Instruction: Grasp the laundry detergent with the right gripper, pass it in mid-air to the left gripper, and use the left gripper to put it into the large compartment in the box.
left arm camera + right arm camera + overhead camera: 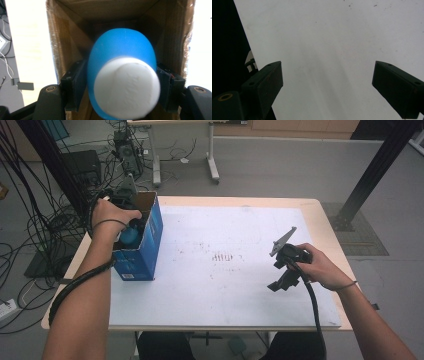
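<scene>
Left hand-held gripper (122, 87), pads flanking the blue, white-ended plastic cylinder (122, 75), has it down inside the blue cardboard box (145, 245), release pending; right hand-held gripper (327, 87) open, idle over the counter (225, 285).

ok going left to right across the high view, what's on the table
left gripper holding a blue and white object inside the open blue cardboard box → bare white table mat with faint marks → right gripper, empty

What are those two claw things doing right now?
Left gripper: blue and white object sits between its jaws, over the cardboard box.
Right gripper: open, holding nothing.
</scene>
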`<state>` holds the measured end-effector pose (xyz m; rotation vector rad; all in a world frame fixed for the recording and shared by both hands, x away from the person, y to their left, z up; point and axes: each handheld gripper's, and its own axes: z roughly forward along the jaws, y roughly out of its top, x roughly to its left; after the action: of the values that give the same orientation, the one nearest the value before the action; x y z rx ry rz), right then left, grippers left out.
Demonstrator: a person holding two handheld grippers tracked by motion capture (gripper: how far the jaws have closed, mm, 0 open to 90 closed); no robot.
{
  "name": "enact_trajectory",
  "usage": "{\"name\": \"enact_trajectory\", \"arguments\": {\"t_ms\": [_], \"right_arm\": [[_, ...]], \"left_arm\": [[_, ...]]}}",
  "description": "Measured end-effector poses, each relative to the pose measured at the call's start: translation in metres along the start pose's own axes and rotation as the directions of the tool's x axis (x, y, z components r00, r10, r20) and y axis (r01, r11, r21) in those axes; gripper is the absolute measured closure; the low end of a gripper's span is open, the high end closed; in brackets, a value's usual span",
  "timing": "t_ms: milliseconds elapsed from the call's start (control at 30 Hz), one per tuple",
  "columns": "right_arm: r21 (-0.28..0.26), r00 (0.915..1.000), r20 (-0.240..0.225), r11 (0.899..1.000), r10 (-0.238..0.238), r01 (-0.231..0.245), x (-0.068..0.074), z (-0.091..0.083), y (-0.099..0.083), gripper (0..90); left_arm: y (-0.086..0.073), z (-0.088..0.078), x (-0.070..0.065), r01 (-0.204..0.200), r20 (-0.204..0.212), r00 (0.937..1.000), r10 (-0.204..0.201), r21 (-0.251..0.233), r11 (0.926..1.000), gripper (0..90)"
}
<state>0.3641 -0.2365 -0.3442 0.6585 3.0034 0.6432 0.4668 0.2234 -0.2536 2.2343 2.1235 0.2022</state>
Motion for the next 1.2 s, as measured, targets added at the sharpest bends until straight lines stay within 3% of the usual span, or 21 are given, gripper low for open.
{"name": "enact_trajectory", "arguments": {"t_ms": [400,833,1200], "right_arm": [[-0.008,1.0,-0.005,1.0,-0.006,0.006,0.001,0.001,0.003,9.0],[-0.003,0.9999,-0.008,1.0,-0.013,0.013,0.0,-0.002,0.008,9.0],[-0.006,1.0,-0.009,1.0,0.002,-0.003,0.0,-0.004,0.01,9.1]], "left_arm": [[0.002,-0.036,-0.003,-0.018,-0.049,0.9987,0.016,-0.035,0.9992,30.6],[-0.004,-0.089,-0.016,-0.055,-0.037,0.998,0.052,-0.088,0.9946,21.5],[-0.011,-0.117,-0.03,-0.091,-0.035,0.9956,0.087,-0.118,0.9889,12.5]]}}
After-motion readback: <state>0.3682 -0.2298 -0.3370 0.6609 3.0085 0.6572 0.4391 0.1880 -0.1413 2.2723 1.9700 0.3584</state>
